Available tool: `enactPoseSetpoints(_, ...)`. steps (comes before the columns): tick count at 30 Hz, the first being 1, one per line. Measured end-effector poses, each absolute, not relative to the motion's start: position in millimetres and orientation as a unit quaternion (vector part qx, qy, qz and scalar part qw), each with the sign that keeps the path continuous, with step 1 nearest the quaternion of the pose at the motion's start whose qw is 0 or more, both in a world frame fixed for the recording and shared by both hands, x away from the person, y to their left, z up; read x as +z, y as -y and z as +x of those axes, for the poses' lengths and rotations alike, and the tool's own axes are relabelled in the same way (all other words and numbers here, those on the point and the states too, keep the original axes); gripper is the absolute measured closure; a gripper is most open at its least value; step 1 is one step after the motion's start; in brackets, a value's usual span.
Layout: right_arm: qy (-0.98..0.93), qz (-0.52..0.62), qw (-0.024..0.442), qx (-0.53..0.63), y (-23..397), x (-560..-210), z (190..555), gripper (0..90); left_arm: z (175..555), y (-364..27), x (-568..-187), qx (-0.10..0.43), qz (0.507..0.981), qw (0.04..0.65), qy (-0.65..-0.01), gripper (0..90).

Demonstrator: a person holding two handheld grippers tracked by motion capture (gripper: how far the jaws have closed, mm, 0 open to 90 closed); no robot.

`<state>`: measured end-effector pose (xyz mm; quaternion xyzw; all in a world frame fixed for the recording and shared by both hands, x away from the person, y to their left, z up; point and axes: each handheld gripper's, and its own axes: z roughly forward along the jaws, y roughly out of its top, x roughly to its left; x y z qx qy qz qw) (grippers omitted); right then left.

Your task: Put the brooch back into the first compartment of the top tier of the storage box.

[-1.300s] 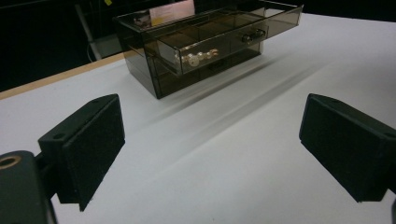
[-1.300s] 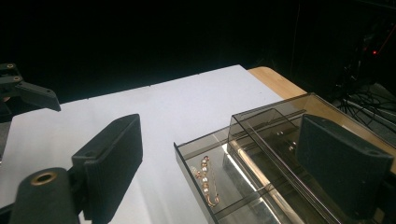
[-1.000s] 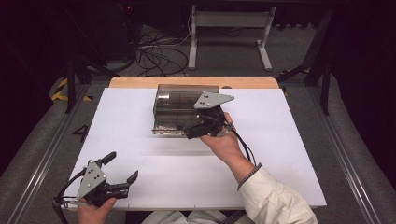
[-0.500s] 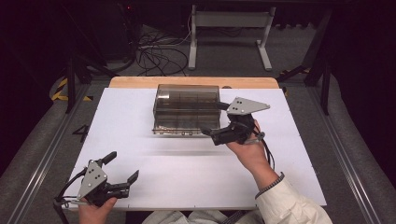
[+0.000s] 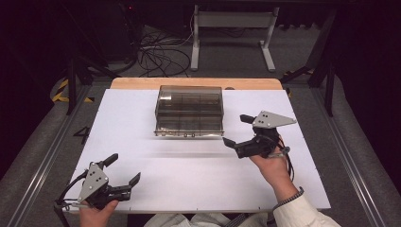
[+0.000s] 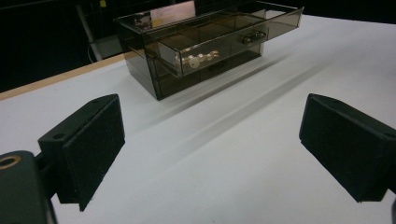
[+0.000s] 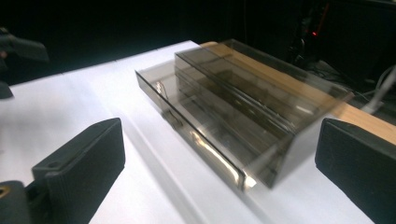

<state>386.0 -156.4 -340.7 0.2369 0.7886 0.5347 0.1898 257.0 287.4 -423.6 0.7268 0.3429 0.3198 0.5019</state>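
The right gripper [image 5: 236, 131], jaws just opened wide and empty, has been drawn back to four o'clock of the smoky drawer box [image 5: 189, 109] at table centre, its drawer [image 6: 219, 39] left pulled out, while the left gripper [image 5: 124, 170] idles open.

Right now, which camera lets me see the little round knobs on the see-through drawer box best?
The left gripper view: it faces the box's pulled-out drawer, so the shiny knobs stand out clearly. The high view shows them as tiny dots along the drawer's front edge. The right gripper view sees the drawer slantwise and blurred, knobs hard to pick out.
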Motion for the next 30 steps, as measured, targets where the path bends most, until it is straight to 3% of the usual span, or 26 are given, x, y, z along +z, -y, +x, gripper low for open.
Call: enactPoseSetpoints(30, -0.789, 0.285, 0.186, 0.512, 219.2, -418.3, 353.7, 0.3, 257.3, -288.6, -423.8, 0.315, 0.725, 0.512, -0.335, 4.4)
